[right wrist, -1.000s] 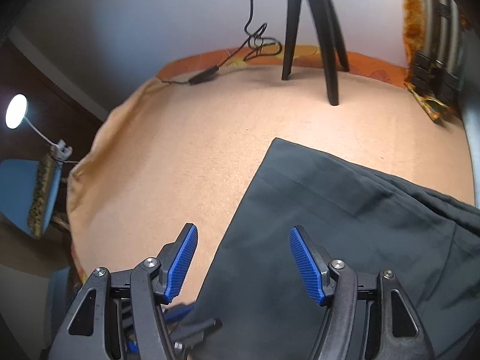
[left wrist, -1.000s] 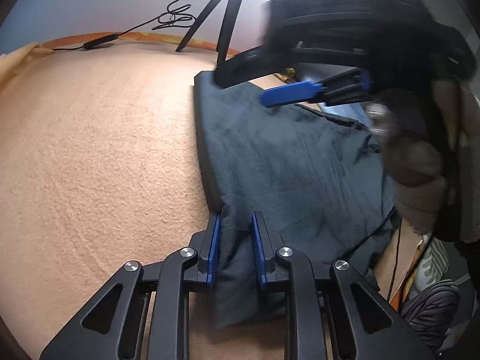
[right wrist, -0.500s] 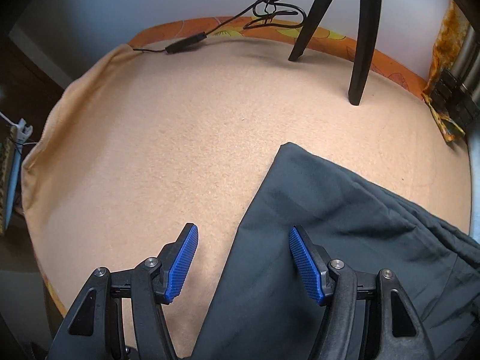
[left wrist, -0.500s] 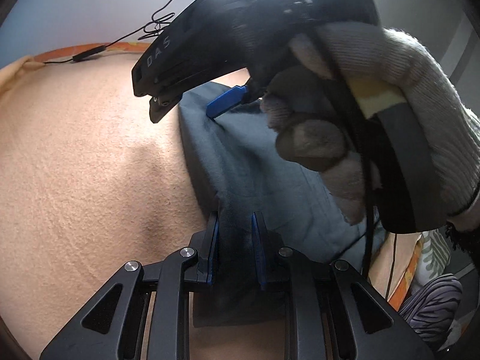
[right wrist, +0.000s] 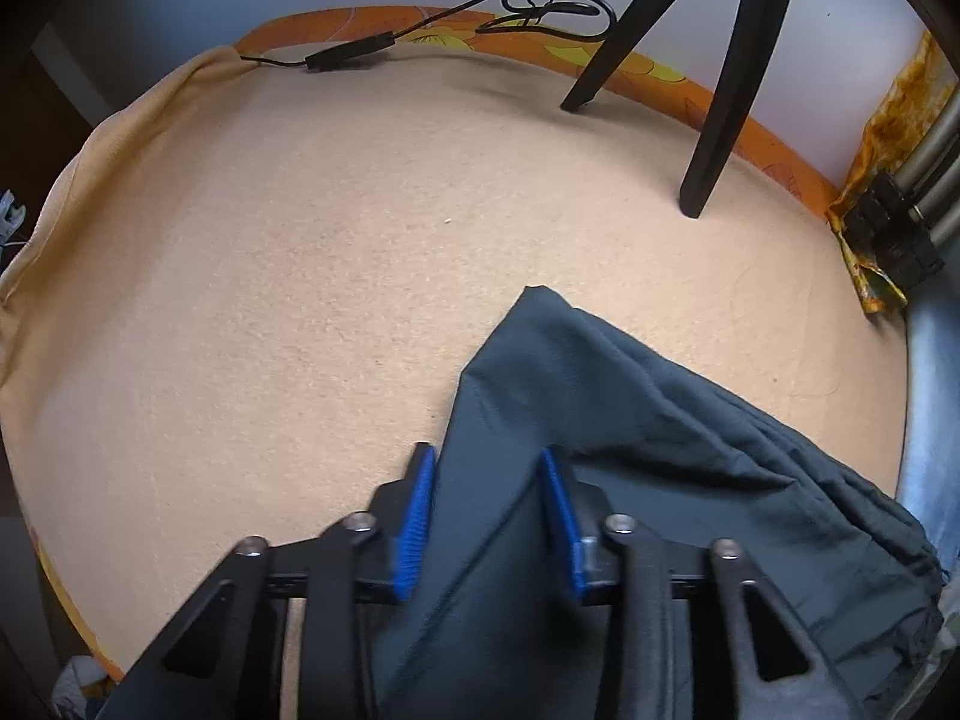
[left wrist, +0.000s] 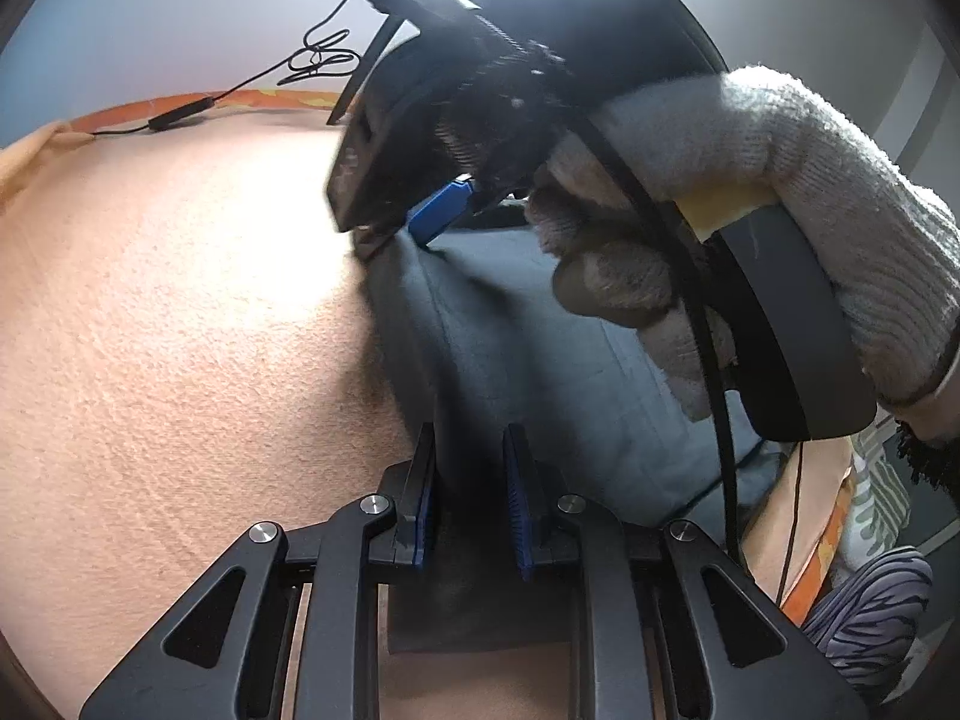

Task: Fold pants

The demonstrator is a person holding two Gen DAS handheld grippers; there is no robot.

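Dark grey pants (left wrist: 510, 348) lie on a peach-coloured blanket (left wrist: 180, 330). My left gripper (left wrist: 468, 480) is shut on the near edge of the pants, cloth bunched between its blue pads. My right gripper (right wrist: 489, 486) has closed on a raised fold of the pants (right wrist: 600, 408), the cloth pulled up between its pads. In the left wrist view the right gripper (left wrist: 444, 213) and the gloved hand (left wrist: 750, 192) holding it fill the upper right, above the pants' far edge.
A black tripod (right wrist: 708, 60) stands at the back of the blanket. A black cable with an inline box (right wrist: 354, 51) runs along the orange back edge. A striped cloth (left wrist: 870, 612) lies off the right side.
My right gripper moved down onto the pants and closed from wide open onto a fold, lifting the cloth. My left gripper stayed shut on the near edge.
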